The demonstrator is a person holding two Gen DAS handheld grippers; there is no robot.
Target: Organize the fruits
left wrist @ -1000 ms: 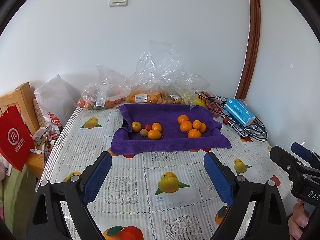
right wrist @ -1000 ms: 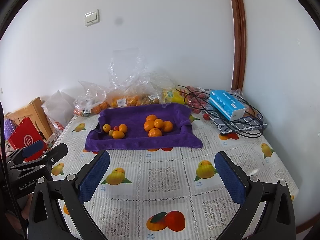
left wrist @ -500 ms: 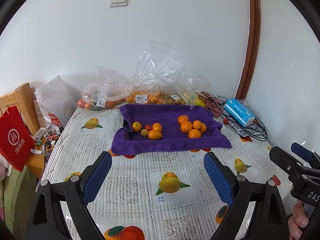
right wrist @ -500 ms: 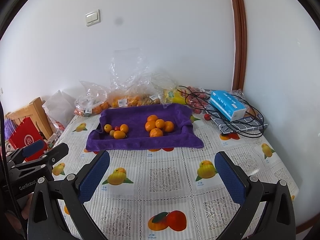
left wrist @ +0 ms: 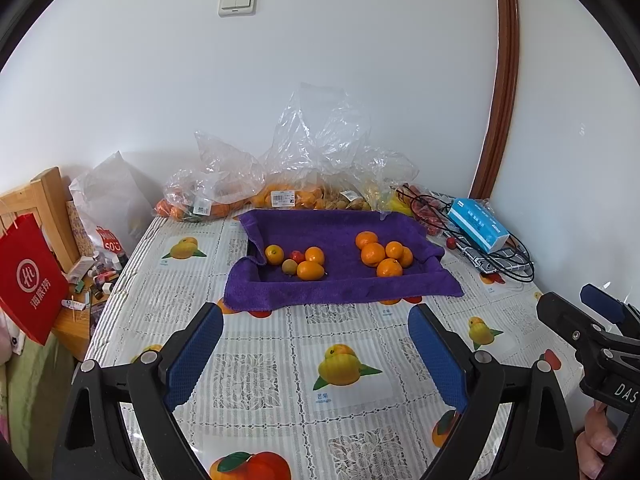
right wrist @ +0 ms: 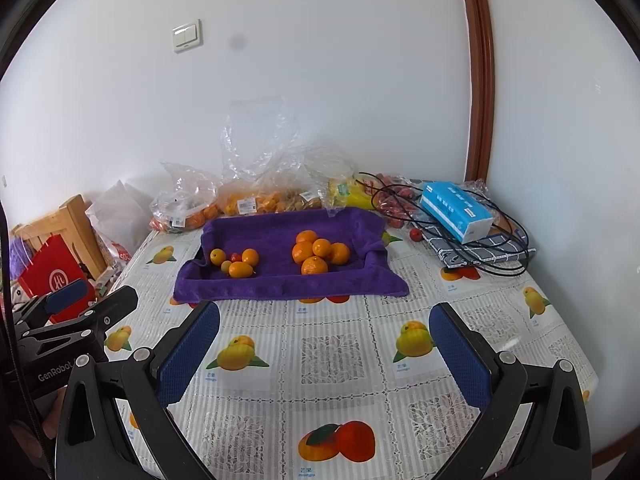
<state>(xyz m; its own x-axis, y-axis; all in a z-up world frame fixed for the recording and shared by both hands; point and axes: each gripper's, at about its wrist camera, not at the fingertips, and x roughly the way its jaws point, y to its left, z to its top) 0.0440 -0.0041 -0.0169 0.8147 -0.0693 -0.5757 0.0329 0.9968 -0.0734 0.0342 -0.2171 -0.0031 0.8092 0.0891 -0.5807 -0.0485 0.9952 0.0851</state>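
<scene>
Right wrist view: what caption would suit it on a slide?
Open right tool hovers above the fruit-print tablecloth, facing a purple towel-lined tray holding two clusters of small orange fruits.

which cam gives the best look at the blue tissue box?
Right wrist view. The blue tissue box sits well inside the frame there, its top and end face both showing, lying on a folded checked cloth among black cables. In the left wrist view the box is smaller, nearer the edge.
</scene>
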